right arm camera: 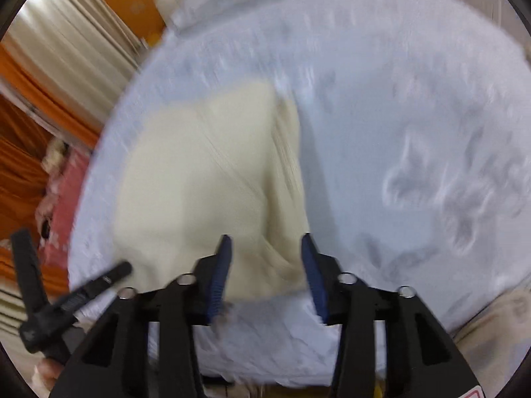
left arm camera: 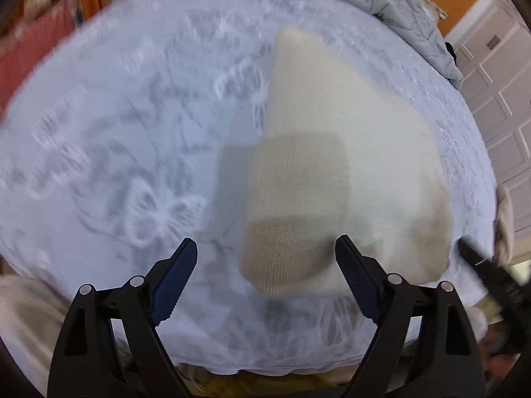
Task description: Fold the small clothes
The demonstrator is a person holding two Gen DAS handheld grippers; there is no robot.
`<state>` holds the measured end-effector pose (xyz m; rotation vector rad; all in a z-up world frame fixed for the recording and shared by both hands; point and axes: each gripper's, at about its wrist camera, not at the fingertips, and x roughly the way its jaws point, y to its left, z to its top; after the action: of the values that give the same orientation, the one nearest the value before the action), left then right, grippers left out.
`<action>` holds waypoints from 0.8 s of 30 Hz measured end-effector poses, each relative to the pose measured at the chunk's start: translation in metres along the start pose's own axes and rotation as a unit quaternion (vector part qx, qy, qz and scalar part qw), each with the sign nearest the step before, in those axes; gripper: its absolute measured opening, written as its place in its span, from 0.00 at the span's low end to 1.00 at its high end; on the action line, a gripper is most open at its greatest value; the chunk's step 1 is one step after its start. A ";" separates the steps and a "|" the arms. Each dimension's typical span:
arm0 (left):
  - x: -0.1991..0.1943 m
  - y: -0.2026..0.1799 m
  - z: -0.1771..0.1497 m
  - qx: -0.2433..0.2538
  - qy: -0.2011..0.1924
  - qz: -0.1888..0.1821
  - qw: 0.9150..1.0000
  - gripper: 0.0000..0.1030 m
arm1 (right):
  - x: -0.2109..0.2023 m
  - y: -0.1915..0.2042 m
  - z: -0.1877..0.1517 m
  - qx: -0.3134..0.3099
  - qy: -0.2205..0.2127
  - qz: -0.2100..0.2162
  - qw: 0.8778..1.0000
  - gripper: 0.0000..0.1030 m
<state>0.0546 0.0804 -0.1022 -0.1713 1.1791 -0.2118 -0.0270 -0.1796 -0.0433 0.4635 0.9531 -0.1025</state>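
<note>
A cream knit garment (left arm camera: 332, 152) lies folded on the pale blue butterfly-print bedspread (left arm camera: 116, 132), its ribbed end nearest me. My left gripper (left arm camera: 265, 248) hovers over that near end, jaws wide open, with nothing between its fingers. In the right wrist view the same garment (right arm camera: 199, 172) fills the left half, with a crease running toward me. My right gripper (right arm camera: 267, 245) hangs above its near edge with its fingers apart and no cloth pinched between the pads. The left gripper (right arm camera: 69, 258) shows open at the lower left of that view.
A grey quilted blanket (left arm camera: 405, 10) is heaped at the bed's far right corner. White panelled doors (left arm camera: 497, 93) stand to the right, orange curtains (right arm camera: 20, 152) and a pink cloth (right arm camera: 63, 205) to the left. The bed's near edge (left arm camera: 282, 364) runs just below the fingers.
</note>
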 end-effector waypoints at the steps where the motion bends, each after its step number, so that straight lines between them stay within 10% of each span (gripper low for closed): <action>1: -0.013 -0.001 0.001 0.004 -0.022 -0.001 1.000 0.80 | -0.001 0.005 0.006 -0.007 -0.003 0.008 1.000 0.01; 6: -0.030 -0.018 0.037 -0.006 -0.061 -0.014 0.998 0.80 | 0.036 0.027 0.042 -0.044 0.013 0.000 0.999 0.00; 10: 0.029 -0.026 0.054 0.024 0.009 0.043 0.999 0.84 | 0.109 0.021 0.031 -0.070 0.105 -0.047 0.991 0.00; 16: 0.022 -0.010 0.051 -0.030 0.008 0.016 0.999 0.91 | 0.064 0.032 0.038 -0.064 0.075 -0.031 0.995 0.00; 24: -0.027 -0.032 0.012 0.038 -0.023 0.053 0.998 0.90 | -0.006 0.002 -0.010 -0.007 0.033 -0.030 0.999 0.11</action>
<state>0.0536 0.0568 -0.0657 -0.0459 1.1300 -0.1574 -0.0374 -0.1744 -0.0421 0.4288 1.0313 -0.1352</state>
